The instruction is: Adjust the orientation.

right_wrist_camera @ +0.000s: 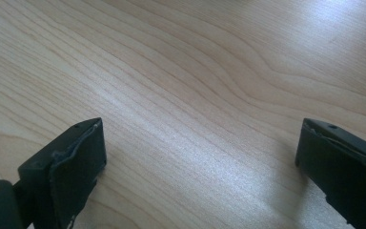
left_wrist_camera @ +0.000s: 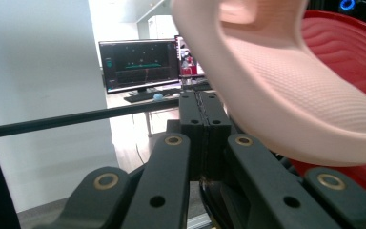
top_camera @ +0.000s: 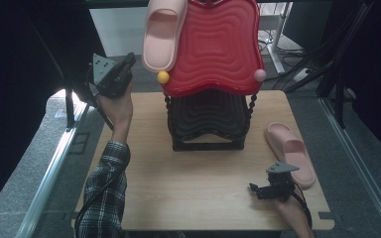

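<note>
- Placing of footwear on the two-tier shoe rack appears to be the step in hand: one pink slipper is lying on the red top shelf at its left side, heel hanging out past the shelf edge, toe end pointing away from the person.
- Hovering just beside that slipper, the left gripper is being held up at shelf height to the left of the rack; in the left gripper view its jaws are pressed flat together with nothing between them, and the slipper is sitting above and to the right of the tips, apart from them.
- Judging from this, the first slipper is looking already delivered and the left tool is holding nothing.
- Resting low over the wooden table, near its front right corner, the right gripper is standing with its jaws wide apart; the right gripper view is showing bare table grain between the two pads.
- Lying flat on the table at the right edge, just beyond the right gripper, the second pink slipper is waiting untouched, well apart from the rack.
- Remaining work, in my judgement, is calling for the right gripper to turn towards this second slipper, close over its strap or side wall, and carry it to the free part of a shelf.
- Overhang of the first slipper is worth noting: a nudge inward may be needed so it is not tipping off.
</note>
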A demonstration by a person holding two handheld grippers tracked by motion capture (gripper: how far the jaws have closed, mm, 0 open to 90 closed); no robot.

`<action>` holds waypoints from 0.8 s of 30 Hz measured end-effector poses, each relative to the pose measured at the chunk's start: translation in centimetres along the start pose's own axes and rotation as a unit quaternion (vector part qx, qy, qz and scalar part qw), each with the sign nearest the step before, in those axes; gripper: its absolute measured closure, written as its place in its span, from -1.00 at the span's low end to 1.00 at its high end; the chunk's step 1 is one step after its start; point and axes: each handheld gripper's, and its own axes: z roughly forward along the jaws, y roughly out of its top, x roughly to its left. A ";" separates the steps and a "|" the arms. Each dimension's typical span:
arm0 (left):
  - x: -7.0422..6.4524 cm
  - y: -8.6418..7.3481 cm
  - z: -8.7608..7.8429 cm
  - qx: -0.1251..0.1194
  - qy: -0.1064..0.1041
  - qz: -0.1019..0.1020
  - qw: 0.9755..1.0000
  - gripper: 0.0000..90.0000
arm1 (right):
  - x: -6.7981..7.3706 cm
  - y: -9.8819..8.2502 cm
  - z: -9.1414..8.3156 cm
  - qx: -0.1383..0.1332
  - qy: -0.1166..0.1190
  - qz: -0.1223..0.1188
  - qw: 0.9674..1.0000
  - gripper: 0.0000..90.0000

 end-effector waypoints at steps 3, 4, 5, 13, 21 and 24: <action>-0.6 0.2 0.1 0.001 -0.008 0.008 1.000 0.99 | 0.0 0.0 0.0 0.000 0.000 0.000 1.000 -0.93; -0.8 0.3 0.1 0.001 -0.009 0.010 1.000 0.99 | 0.0 0.0 0.0 0.000 0.000 0.000 1.000 -0.93; -1.0 0.3 0.2 -0.001 -0.011 0.010 1.000 0.99 | 0.0 0.0 0.0 0.000 0.000 0.000 1.000 -0.93; -1.9 0.4 0.9 0.002 -0.009 0.008 1.000 0.99 | 0.0 0.0 0.0 0.000 0.000 0.000 1.000 -0.93; -3.2 0.5 2.0 0.000 -0.039 0.024 0.999 0.99 | 0.0 0.0 0.0 0.000 0.000 0.000 1.000 -0.93; -2.6 0.8 2.6 0.000 -0.042 0.014 0.999 0.99 | 0.0 0.0 0.0 0.000 0.000 0.000 1.000 -0.93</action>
